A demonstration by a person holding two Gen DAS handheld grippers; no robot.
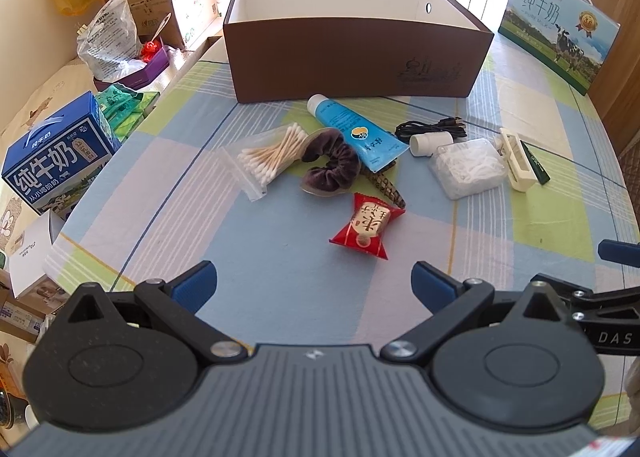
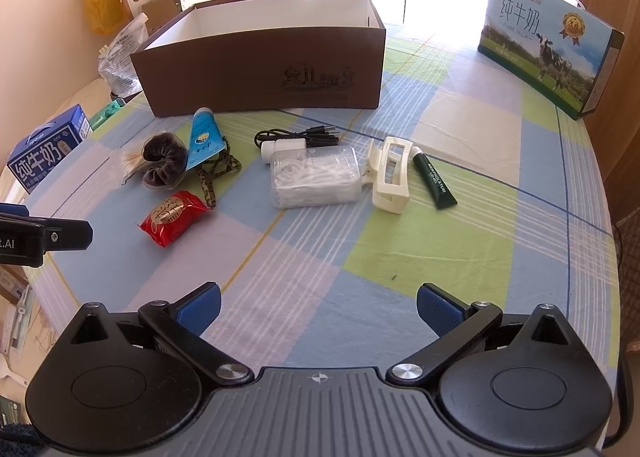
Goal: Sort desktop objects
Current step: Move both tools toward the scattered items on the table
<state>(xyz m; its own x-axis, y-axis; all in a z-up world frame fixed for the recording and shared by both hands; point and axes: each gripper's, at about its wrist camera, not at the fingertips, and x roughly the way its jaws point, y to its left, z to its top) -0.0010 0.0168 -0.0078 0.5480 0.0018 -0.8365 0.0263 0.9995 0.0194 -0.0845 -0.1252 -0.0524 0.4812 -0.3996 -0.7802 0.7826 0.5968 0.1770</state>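
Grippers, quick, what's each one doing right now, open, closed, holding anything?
Left gripper: open wide, holding nothing, above the tablecloth near the red snack packet.
Right gripper: open wide, holding nothing, over bare tablecloth.

**Left gripper hanging wide open over the clutter**

So the left gripper (image 1: pixel 314 283) has its blue pads spread wide with nothing between them, pointing down at the checked worktop (image 1: pixel 280 289). Just past it sits a red snack packet (image 1: pixel 366 227). Farther on, a purple scrunchie (image 1: pixel 330 165) touches a bag of cotton swabs (image 1: pixel 266 159) and a blue tube (image 1: pixel 354 131). To the right there's a clear box of floss picks (image 1: pixel 466 167). The brown box (image 1: pixel 356 39) stands open at the far side.
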